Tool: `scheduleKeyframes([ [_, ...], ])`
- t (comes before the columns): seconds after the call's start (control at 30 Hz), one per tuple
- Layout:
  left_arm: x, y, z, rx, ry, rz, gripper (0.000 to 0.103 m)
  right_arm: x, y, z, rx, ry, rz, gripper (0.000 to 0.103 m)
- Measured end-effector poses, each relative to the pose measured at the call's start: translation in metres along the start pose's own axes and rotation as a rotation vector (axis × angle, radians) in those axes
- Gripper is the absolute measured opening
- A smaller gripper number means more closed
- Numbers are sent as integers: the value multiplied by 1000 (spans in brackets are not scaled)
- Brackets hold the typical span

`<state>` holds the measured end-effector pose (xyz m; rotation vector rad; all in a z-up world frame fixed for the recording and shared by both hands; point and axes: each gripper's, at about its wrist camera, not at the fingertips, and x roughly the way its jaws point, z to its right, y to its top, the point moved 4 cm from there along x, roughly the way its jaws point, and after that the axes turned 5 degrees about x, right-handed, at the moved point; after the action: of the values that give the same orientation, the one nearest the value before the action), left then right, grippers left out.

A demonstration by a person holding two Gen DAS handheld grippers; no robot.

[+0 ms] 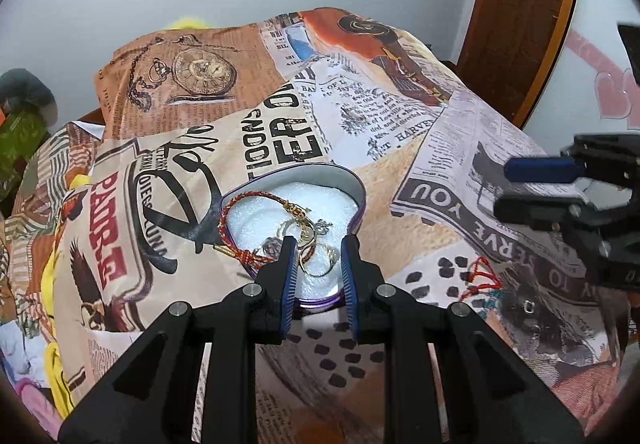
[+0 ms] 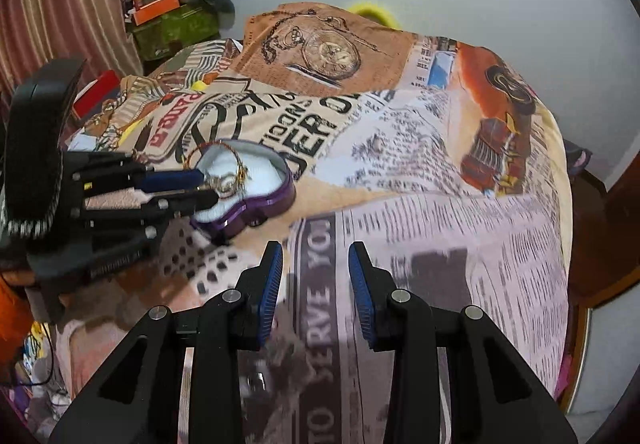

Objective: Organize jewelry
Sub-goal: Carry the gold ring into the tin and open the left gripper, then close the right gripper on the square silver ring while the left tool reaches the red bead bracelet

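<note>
A purple heart-shaped tin [image 1: 356, 200] with a white foam lining sits on the newspaper-print cloth; it also shows in the right wrist view [image 2: 276, 196]. Inside lie a red braided bracelet [image 1: 240, 204], gold rings [image 1: 316, 264] and small silver pieces. My left gripper [image 1: 318, 256] is open, its fingertips just over the near part of the tin above the rings, holding nothing. A red thread bracelet [image 1: 480, 278] and a small silver ring [image 1: 529, 306] lie on the cloth to the right. My right gripper [image 2: 315, 264] is open and empty above the cloth, right of the tin.
The cloth [image 1: 400, 116] covers a rounded surface that drops off on all sides. A wooden door [image 1: 524, 4] stands at the back right. Boxes and clothes [image 2: 172, 16] are piled at the back left, by a striped curtain [image 2: 60, 4].
</note>
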<state>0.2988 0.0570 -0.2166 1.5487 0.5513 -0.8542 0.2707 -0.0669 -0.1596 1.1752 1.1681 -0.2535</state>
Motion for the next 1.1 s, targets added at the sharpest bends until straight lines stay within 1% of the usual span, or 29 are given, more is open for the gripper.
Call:
scheduleKeyframes([
  [0.03, -2, 0, 0, -1, 4, 2, 24, -2, -3, 0, 1, -1, -1, 31],
  [0.1, -7, 1, 0, -4, 17, 11, 37, -6, -9, 0, 1, -7, 1, 31],
  [0.13, -9, 2, -1, -9, 23, 17, 38, -9, -13, 0, 1, -11, 2, 31],
  [0.27, -23, 1, 1, -38, 3, 24, 38, -20, -26, -3, 3, -5, 2, 31],
  [0.4, -39, -6, 11, -30, -12, 23, 38, -27, -40, -8, -20, -4, -7, 31],
  [0.6, -55, -24, 31, -13, -49, 2, 40, -21, -64, -15, -42, -8, -66, 31],
  [0.7, -59, -35, 42, -4, -72, -10, 40, -18, -72, -17, -45, -9, -69, 31],
  [0.83, -57, -46, 54, 19, -85, -32, 40, -14, -73, -16, -32, -3, -56, 31],
  [1.0, -51, -50, 59, 16, -108, -55, 40, -7, -70, -17, -3, 37, -59, 31],
  [1.07, -49, -49, 60, 17, -110, -54, 40, -5, -72, -20, -8, 34, -54, 28],
  [1.1, -49, -49, 60, 18, -111, -54, 40, -4, -72, -22, -14, 36, -53, 24],
])
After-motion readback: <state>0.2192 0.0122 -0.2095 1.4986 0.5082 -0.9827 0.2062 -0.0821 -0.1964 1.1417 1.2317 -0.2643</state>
